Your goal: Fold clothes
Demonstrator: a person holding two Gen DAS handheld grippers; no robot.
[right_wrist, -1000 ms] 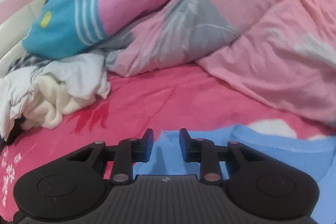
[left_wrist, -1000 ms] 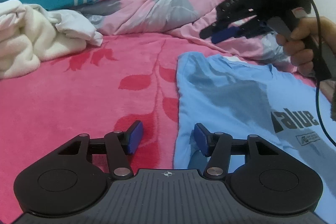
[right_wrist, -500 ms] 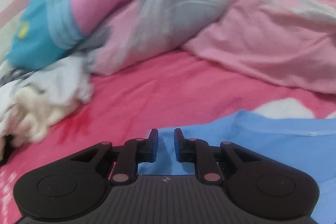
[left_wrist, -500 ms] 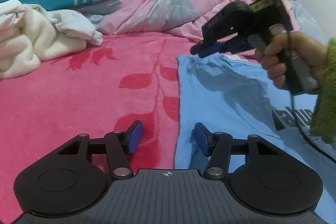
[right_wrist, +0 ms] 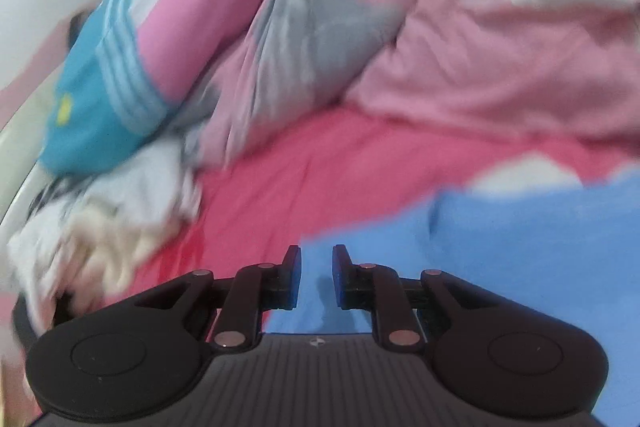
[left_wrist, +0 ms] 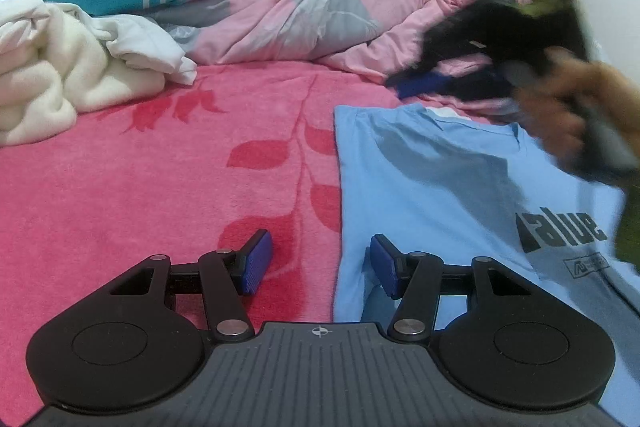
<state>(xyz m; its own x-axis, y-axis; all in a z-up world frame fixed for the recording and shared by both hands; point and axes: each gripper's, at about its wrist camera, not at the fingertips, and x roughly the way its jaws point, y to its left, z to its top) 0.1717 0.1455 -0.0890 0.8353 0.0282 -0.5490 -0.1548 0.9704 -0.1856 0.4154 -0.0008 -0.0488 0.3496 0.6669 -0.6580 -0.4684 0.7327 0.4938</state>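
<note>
A soft, limp blue T-shirt [left_wrist: 440,187] is approached at its collar-side corner, best pinched there; left hand-held gripper [left_wrist: 320,263] half open, empty; right hand-held gripper [right_wrist: 316,275] narrowed, nothing clamped

1. My right tool [left_wrist: 424,87] is smeared by motion in the left view, so its jaws can't be read there.
2. My hand [left_wrist: 568,111] around it is equally blurred.
3. The blue T-shirt [left_wrist: 440,187] runs off the right edge, print partly cut.
4. The right view is blurred throughout; the white clothes [right_wrist: 120,219] lose all detail.
</note>
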